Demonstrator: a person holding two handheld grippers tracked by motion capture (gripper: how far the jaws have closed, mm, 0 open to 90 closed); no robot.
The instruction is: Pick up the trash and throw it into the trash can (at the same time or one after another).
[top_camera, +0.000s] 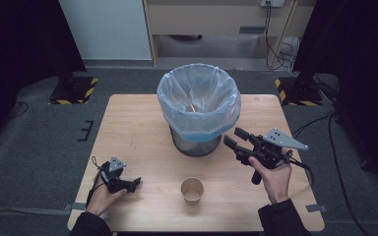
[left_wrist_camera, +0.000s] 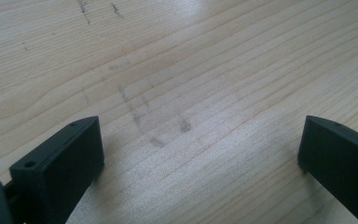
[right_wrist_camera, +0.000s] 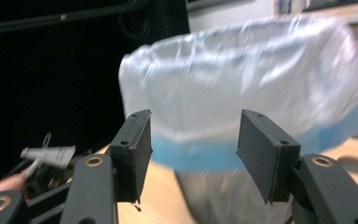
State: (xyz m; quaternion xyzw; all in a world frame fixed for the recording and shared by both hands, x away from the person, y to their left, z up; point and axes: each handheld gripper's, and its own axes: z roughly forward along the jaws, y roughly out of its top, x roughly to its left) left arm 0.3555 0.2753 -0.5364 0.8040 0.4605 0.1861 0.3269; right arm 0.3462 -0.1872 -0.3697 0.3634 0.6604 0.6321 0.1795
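Note:
A metal bin (top_camera: 195, 143) lined with a pale plastic bag (top_camera: 198, 96) stands at the middle of the wooden table (top_camera: 128, 123). An empty paper cup (top_camera: 192, 190) stands upright near the front edge, between the two hands. My right gripper (top_camera: 234, 137) hovers just right of the bin, pointing at it, open with nothing between its pads. In the right gripper view the gripper (right_wrist_camera: 193, 135) frames the bin's bag (right_wrist_camera: 242, 88) close ahead. My left gripper (top_camera: 137, 183) rests low at the front left, left of the cup. Its jaws (left_wrist_camera: 200, 135) stand wide open over bare wood.
The other hand's gripper (right_wrist_camera: 46, 156) appears at the far left of the right gripper view. Two stand bases with yellow-black stripes (top_camera: 74, 91) (top_camera: 300, 93) sit on the grey floor beyond the table's back corners. Cables (top_camera: 334, 147) trail on the floor at the right.

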